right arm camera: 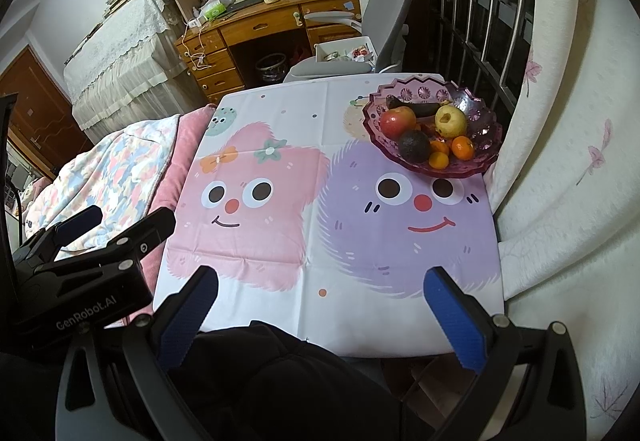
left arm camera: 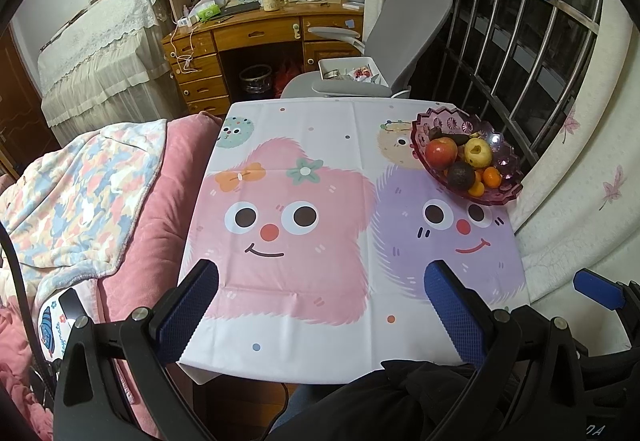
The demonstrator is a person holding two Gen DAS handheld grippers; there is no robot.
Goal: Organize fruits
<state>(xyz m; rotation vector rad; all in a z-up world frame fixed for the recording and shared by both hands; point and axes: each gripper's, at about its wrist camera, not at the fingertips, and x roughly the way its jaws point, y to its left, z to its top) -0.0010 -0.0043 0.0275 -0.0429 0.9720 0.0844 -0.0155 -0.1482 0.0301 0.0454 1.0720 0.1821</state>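
A purple glass bowl [left arm camera: 502, 165] [right arm camera: 484, 129] stands at the far right corner of the small table with its cartoon cloth [left arm camera: 320, 241] [right arm camera: 280, 241]. In it lie a red apple [left arm camera: 441, 153] [right arm camera: 397, 121], a yellow apple [left arm camera: 478, 153] [right arm camera: 451, 120], a dark avocado [left arm camera: 461, 176] [right arm camera: 414, 146], small oranges [left arm camera: 491, 177] [right arm camera: 462, 147] and a dark long fruit [right arm camera: 416, 108] at the back. My left gripper [left arm camera: 322, 277] hangs open over the near edge, nothing between its blue pads. My right gripper [right arm camera: 320, 283] is open too, empty, well short of the bowl. The left gripper [right arm camera: 100, 237] also shows at the right wrist view's left side.
A pink quilt and patterned blanket [left arm camera: 88, 193] lie on the bed to the left. A grey office chair [left arm camera: 400, 41] holding a white tray stands behind the table, a wooden desk [left arm camera: 248, 37] beyond. A barred window [left arm camera: 520, 21] and a white curtain [left arm camera: 580, 181] line the right side.
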